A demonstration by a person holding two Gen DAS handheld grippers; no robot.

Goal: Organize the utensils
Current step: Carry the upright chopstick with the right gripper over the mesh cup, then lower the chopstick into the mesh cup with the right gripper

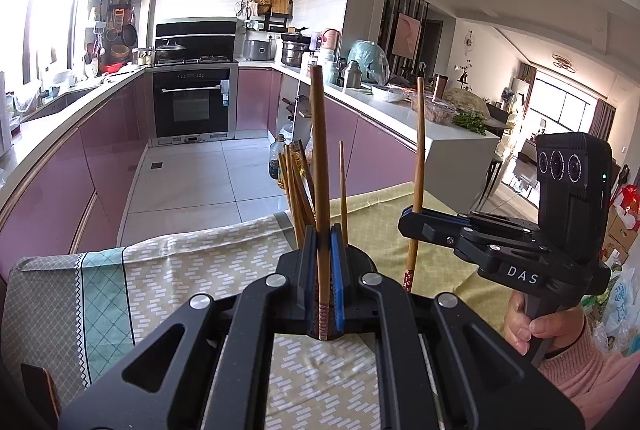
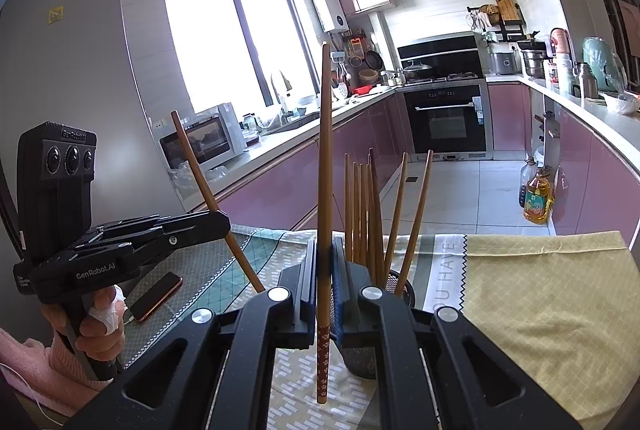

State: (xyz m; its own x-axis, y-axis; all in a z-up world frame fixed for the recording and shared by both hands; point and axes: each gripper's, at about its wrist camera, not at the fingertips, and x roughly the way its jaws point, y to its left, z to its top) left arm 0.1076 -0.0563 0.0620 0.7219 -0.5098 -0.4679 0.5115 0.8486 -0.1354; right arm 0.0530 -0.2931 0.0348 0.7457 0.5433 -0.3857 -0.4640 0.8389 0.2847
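Left wrist view: each gripper (image 1: 324,250) (image 1: 408,220) is clamped on one upright chopstick (image 1: 320,165) (image 1: 418,157), patterned end down.

Both wrist views face the kitchen, sharing the oven (image 1: 191,105)

Brown chopsticks (image 2: 325,165) with red, white-flowered ends are seen between blue pads (image 1: 337,280) on black grippers (image 2: 323,290). The table is covered by a yellow-green tablecloth (image 2: 540,290) printed with white dashes, bordered in teal lattice. Pink cabinets (image 1: 100,157) and a black oven (image 1: 191,103) are shown behind.
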